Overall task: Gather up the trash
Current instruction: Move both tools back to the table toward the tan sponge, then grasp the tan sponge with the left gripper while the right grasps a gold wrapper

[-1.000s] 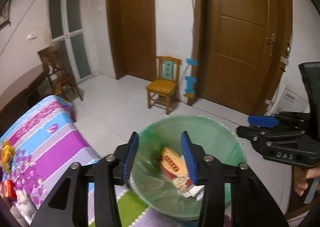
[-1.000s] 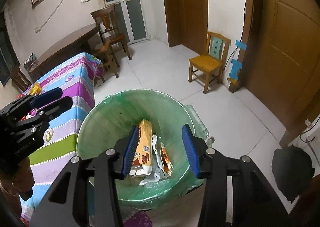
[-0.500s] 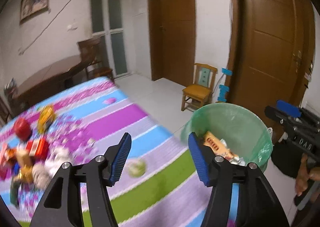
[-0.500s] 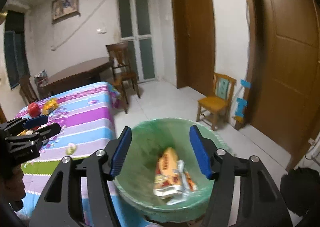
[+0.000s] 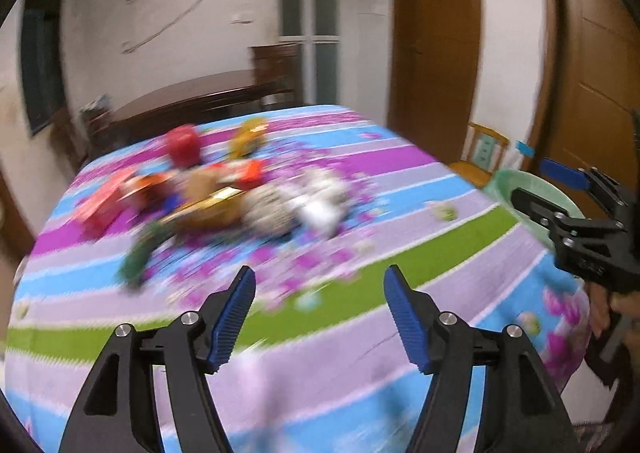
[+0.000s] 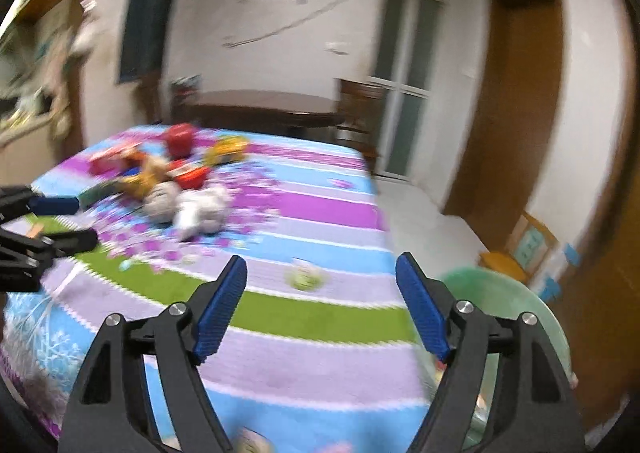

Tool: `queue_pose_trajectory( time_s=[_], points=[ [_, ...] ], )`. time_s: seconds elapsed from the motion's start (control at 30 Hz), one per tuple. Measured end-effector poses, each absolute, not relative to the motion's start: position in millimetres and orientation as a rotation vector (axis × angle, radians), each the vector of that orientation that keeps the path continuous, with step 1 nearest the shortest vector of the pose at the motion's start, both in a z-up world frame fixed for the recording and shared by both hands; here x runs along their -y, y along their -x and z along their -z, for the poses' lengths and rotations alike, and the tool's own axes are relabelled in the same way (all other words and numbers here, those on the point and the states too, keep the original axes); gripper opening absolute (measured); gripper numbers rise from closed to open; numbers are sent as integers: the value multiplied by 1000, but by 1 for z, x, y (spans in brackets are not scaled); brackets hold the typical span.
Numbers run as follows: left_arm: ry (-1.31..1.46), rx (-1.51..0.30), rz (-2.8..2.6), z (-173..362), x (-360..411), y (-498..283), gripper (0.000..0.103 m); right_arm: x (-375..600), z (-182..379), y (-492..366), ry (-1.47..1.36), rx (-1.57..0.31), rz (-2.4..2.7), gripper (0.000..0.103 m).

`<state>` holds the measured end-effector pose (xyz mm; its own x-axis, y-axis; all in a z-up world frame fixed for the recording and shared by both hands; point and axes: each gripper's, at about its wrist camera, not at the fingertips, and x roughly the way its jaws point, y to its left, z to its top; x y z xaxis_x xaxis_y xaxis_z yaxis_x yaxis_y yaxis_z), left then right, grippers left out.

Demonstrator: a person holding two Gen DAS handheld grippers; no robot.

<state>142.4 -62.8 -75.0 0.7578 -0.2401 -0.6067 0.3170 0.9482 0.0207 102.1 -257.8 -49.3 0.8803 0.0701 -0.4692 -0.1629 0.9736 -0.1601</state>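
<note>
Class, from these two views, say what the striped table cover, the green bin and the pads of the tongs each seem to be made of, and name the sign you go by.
Table cover: probably woven or plasticised cloth, matt; it drapes over the edge. Blur leaves this open.
Green bin: seemingly plastic with a thin, translucent, slightly glossy film liner.
Pads of the left tongs: likely moulded blue plastic or rubber, ribbed, on black arms.
</note>
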Motion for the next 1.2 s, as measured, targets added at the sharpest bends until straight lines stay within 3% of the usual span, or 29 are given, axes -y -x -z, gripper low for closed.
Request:
queue_pose_trajectory(
  time_s=[0.23,0.4,0.67,0.73,0.77,0.8,0.87,1.2],
  points=[
    [-56,-641,32,82,-33,-101,69,173,55,-149,360,-508,-397,76],
    [-24,-661,-32,89,-56,-107,70,99,53,-194,529,-548,-706,76],
    [106,-784,-27,108,-66,-142,70,45,74,-251,736,-616,-734,76],
    [124,-807,-17,112,-66,-146,66,39,82,-260,751,-647,-727,66],
    [124,-819,-10,113,-65,-149,55,38,85,-263,750,-668,-725,49],
    [124,-828,-5,115,-63,-152,49,35,89,-267,751,-676,-706,37],
    [121,-840,-3,118,-62,-154,29,37,88,-266,732,-676,-705,35],
    [96,-790,23,108,-52,-146,27,57,53,-224,531,-628,-781,31]
  ],
)
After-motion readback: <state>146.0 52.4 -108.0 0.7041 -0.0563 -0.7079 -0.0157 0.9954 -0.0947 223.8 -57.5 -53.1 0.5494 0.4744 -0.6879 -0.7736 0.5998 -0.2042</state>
